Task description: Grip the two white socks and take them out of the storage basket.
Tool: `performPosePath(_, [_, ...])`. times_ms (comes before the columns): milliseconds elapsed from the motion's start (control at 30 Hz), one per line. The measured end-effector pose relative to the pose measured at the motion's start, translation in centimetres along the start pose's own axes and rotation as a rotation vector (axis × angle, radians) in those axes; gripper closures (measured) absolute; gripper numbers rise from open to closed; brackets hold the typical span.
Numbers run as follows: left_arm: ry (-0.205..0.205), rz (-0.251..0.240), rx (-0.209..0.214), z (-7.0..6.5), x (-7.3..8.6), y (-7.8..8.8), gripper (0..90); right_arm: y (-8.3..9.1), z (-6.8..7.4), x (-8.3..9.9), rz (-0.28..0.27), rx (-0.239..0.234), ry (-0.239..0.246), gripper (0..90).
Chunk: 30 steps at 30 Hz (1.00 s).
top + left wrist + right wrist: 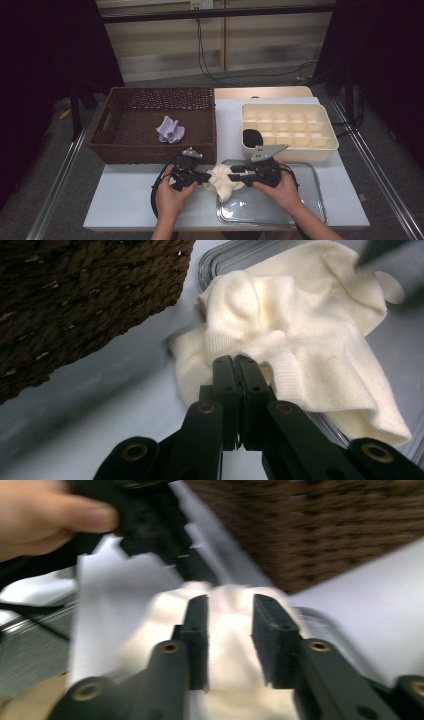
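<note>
Cream cloth [223,181] lies bunched at the left rim of the clear tray [300,210], half spilling onto the table [125,200]. Left gripper [235,362] has its jaws clenched on the cloth's near edge. Right gripper [227,625] straddles the cloth, jaws parted, not pinching. Step looks like folding or regrasping; next, right jaws need a fresh pinch. Beyond: wicker basket [125,150] with lilac cloth [170,130], compartment box [320,145].

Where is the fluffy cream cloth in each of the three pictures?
High view: the cream cloth lies low in the middle, between the two grippers, at the clear tray's left edge.
Left gripper view: it spreads across the middle and right, just beyond the shut jaws.
Right gripper view: it sits at bottom centre, between the parted jaws.
Shared landmark: the brown wicker basket.
</note>
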<state>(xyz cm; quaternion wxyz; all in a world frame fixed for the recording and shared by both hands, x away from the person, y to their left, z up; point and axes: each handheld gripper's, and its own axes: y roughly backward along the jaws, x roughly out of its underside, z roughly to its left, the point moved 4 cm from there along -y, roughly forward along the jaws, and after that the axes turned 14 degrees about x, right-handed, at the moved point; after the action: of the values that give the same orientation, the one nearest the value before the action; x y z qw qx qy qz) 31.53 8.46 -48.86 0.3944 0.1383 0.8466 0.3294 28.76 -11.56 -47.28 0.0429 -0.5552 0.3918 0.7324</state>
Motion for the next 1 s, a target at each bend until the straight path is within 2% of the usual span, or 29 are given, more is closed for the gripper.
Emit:
performPosePath(67, [0.003,0.001,0.004,0.0,0.0,0.0,88.3,-0.3,0.9,0.3,0.012,-0.009,0.026,56.5])
performPosePath(133, [0.002,0.002,0.003,0.0,0.1,0.0,88.3,-0.8,1.6,0.4,0.03,-0.005,0.033,44.9])
performPosePath(167, [0.007,-0.002,0.003,0.0,0.1,0.0,88.3,-1.3,2.2,0.5,0.037,0.011,0.056,40.2])
performPosePath(267, [0.012,-0.008,0.006,0.0,0.1,0.0,88.3,-2.0,2.5,0.6,0.057,0.031,0.091,35.9])
performPosePath(333, [0.013,-0.009,0.007,0.0,0.1,0.1,88.3,-2.6,2.6,0.9,0.084,0.059,0.121,39.5])
performPosePath(367, [0.009,-0.002,0.014,0.0,0.1,0.1,88.4,-2.9,2.6,1.1,0.098,0.069,0.139,53.2])
performPosePath(400, [0.009,-0.002,0.014,0.0,0.1,0.1,88.3,-2.9,2.6,1.1,0.098,0.069,0.139,53.2])
performPosePath(500, [0.01,-0.003,0.013,0.1,0.1,0.2,88.4,-3.0,2.6,1.3,0.105,0.035,0.141,81.6])
performPosePath(567, [0.014,-0.007,0.008,0.0,0.1,0.3,88.4,-2.9,2.6,1.1,0.105,0.016,0.123,89.1])
performPosePath(600, [0.013,-0.008,0.007,0.0,0.1,0.3,88.4,-2.5,2.4,0.8,0.1,0.007,0.105,90.0])
performPosePath(733, [0.011,-0.01,0.007,-0.1,0.1,0.5,88.3,-2.0,2.2,0.3,0.086,0.003,0.091,90.0])
performPosePath(800, [0.012,-0.009,0.008,-0.1,0.2,0.6,88.3,-1.6,2.1,-0.1,0.076,-0.02,0.063,90.0])
performPosePath(967, [0.015,-0.008,0.01,-0.2,0.2,0.5,88.3,-1.3,2.2,-0.3,0.069,-0.012,0.064,90.0])
performPosePath(1000, [0.013,-0.005,0.013,-0.1,0.2,0.5,88.3,-1.4,2.3,-0.1,0.068,-0.007,0.063,83.9])
